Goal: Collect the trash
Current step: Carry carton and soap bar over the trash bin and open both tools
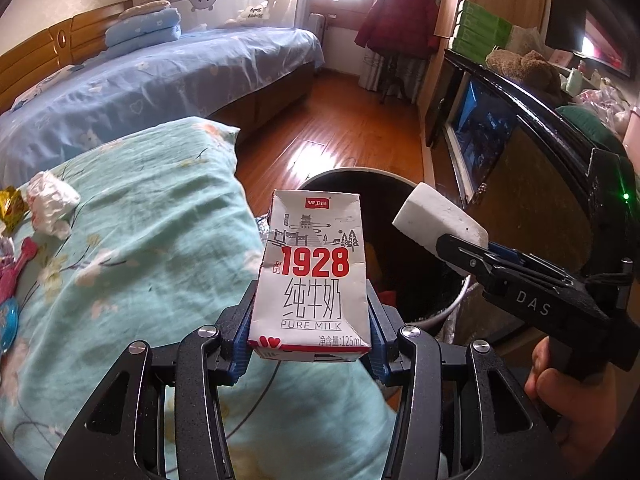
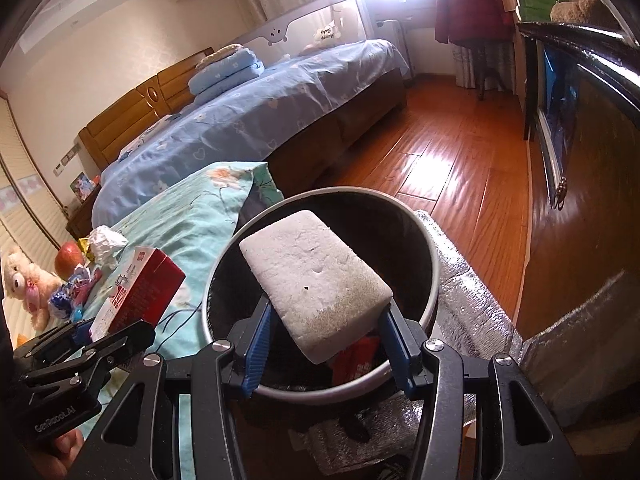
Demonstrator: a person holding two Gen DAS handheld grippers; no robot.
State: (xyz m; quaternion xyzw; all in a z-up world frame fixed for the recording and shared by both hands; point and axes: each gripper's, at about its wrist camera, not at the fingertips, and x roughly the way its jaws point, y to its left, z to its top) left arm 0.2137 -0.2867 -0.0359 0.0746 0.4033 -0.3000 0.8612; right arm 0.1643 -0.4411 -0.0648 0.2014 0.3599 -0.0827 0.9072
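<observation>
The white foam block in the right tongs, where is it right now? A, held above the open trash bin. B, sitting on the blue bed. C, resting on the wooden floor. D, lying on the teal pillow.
A: the right tongs clamp the white foam block over the dark mouth of the trash bin.

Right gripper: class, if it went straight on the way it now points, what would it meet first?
Probably the trash bin: the right gripper, shut on a white foam block, points down into its open mouth. Depth is unclear, so rim or inner wall could come first.
</observation>
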